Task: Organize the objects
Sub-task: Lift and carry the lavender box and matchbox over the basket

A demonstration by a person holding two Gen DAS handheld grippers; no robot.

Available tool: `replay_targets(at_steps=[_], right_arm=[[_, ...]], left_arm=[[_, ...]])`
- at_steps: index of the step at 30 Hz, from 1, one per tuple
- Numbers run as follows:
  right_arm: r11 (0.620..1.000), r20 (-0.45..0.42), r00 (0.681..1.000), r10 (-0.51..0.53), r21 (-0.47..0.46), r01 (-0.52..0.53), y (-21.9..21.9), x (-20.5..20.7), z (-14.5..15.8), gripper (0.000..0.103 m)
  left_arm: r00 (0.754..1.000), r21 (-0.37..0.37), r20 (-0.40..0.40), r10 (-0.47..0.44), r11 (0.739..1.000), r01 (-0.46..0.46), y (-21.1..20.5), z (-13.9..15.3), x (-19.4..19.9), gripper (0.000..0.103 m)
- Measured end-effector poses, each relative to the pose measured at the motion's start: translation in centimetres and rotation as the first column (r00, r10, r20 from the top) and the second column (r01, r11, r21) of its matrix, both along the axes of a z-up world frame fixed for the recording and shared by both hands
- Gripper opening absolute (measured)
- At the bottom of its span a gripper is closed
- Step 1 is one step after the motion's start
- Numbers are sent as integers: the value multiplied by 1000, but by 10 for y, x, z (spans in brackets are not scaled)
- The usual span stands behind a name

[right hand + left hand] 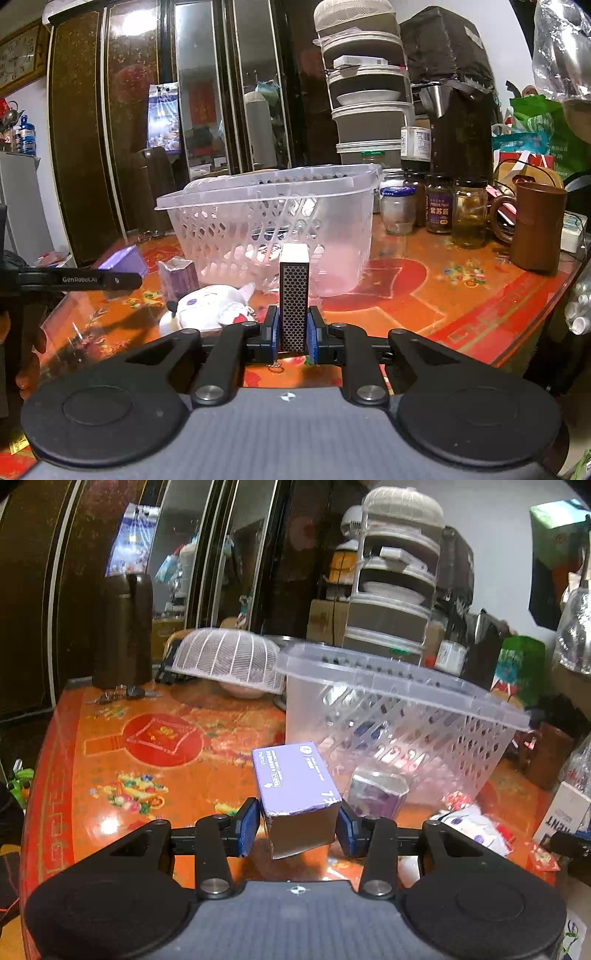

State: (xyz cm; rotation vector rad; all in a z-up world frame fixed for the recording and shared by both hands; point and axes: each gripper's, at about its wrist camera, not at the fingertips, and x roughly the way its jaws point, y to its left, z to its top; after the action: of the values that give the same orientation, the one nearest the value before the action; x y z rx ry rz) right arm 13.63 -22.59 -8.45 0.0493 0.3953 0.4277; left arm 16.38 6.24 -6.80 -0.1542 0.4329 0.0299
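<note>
My left gripper (297, 823) is shut on a purple box (295, 786) and holds it above the table, just in front of the clear plastic basket (399, 698). My right gripper (291, 334) is shut on a small matchbox (293, 295), held upright in front of the same basket (269, 206). A small purple packet (376, 794) stands on the table by the basket; it also shows in the right wrist view (179, 277). A white plush toy (210, 306) lies beside it. The left gripper's finger (81, 278) and its purple box (122, 260) show at the left.
The table (129, 775) has a red and orange patterned top. A white mesh food cover (225, 661) and dark thermos (123, 627) stand at the back left. Several glass jars (436, 206) and a brown mug (535, 225) stand right of the basket. A tiered rack (369, 92) stands behind.
</note>
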Motion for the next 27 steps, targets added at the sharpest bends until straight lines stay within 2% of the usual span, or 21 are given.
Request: replay_targets(at_steps=[7, 13, 18, 20, 23, 27], right_arm=[[998, 3, 999, 46, 46, -46, -6, 4, 18, 18], [995, 57, 994, 93, 39, -95, -16, 10, 59, 18], [992, 94, 988, 119, 18, -121, -14, 21, 94, 18], [992, 98, 988, 123, 5, -124, -10, 33, 106, 18], [991, 76, 988, 134, -8, -134, -1, 62, 121, 18], [985, -43, 985, 170, -30, -171, 18, 114, 129, 18]], left_arm=[[998, 7, 48, -32, 999, 31, -6, 13, -12, 47], [993, 50, 60, -98, 994, 95, -15, 60, -25, 47], [982, 75, 106, -155, 986, 147, -22, 109, -23, 47], [979, 85, 111, -170, 983, 161, -27, 127, -11, 47], [978, 57, 79, -194, 980, 190, -32, 143, 20, 47], [972, 26, -28, -235, 971, 236, -45, 150, 79, 47]])
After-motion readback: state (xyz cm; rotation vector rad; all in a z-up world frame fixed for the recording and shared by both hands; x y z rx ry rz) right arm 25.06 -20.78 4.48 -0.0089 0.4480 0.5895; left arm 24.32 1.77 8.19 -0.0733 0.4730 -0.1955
